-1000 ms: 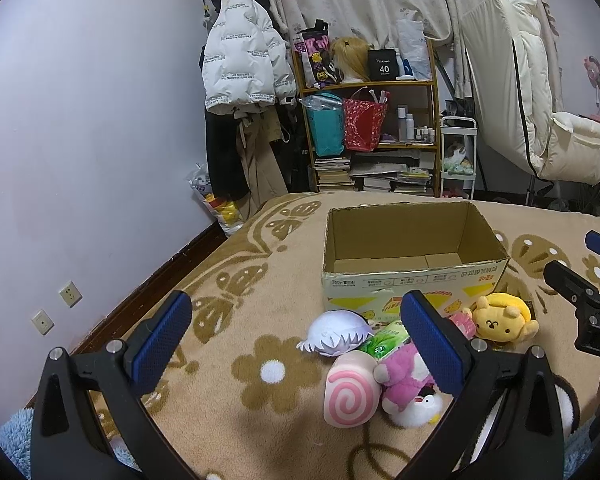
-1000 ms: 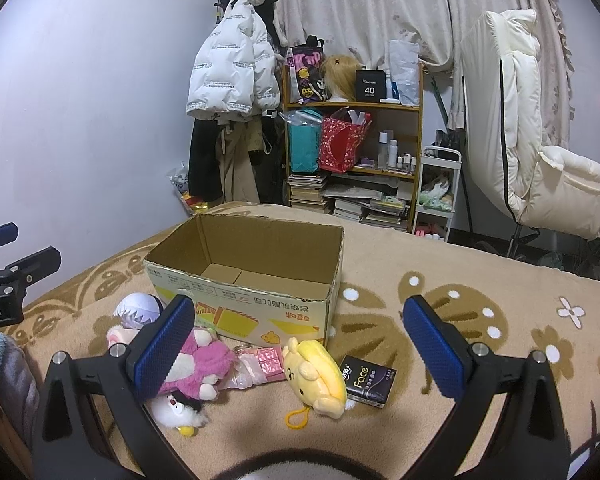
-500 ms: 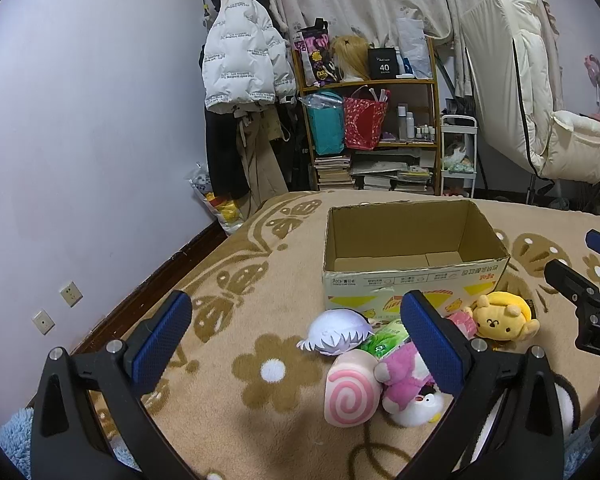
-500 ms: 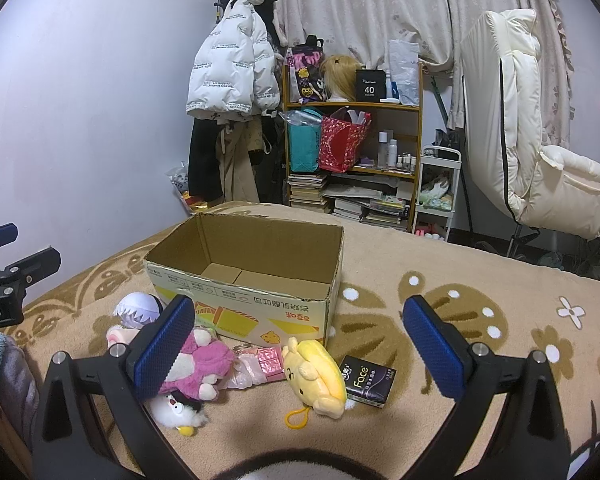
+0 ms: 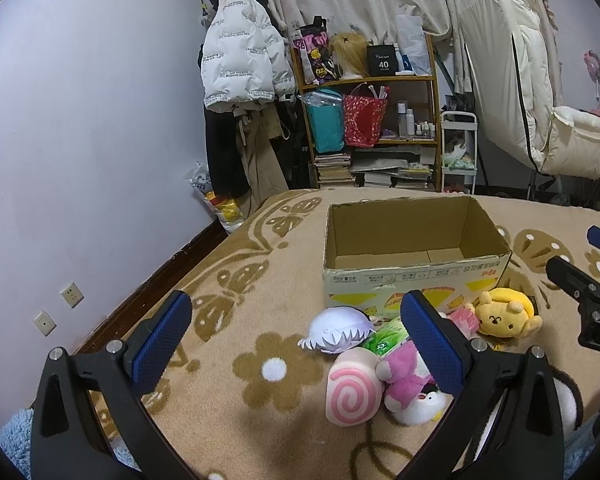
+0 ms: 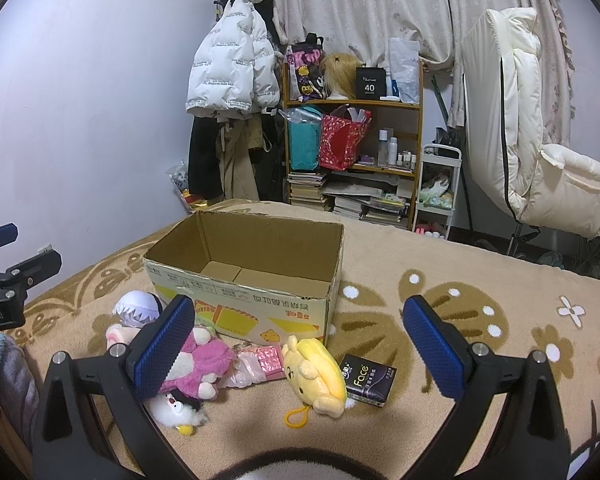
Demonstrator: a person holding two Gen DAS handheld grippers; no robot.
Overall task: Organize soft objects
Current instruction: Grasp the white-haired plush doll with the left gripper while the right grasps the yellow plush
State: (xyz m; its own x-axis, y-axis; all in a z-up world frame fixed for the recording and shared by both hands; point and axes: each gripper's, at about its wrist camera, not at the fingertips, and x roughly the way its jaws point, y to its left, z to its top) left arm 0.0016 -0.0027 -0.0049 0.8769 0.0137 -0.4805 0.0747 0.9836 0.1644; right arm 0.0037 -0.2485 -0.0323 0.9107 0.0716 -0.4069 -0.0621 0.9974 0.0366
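Note:
An open empty cardboard box (image 5: 416,276) (image 6: 240,300) stands on the flowered blanket. In front of it lie soft toys: a pink swirl roll (image 5: 352,394), a white spiky-haired plush (image 5: 338,328) (image 6: 138,308), a pink plush (image 5: 404,376) (image 6: 204,360), a small white penguin plush (image 6: 176,410), a yellow plush (image 5: 504,314) (image 6: 316,376), a green tissue pack (image 5: 384,334) and a pink packet (image 6: 264,362). My left gripper (image 5: 296,340) is open and empty above the blanket, left of the toys. My right gripper (image 6: 300,344) is open and empty above the yellow plush.
A black "Face" tissue pack (image 6: 366,380) lies right of the yellow plush. A cluttered shelf (image 5: 370,120), hanging coats (image 5: 240,76) and a cream chair (image 6: 528,128) stand beyond the bed. The wall is at the left.

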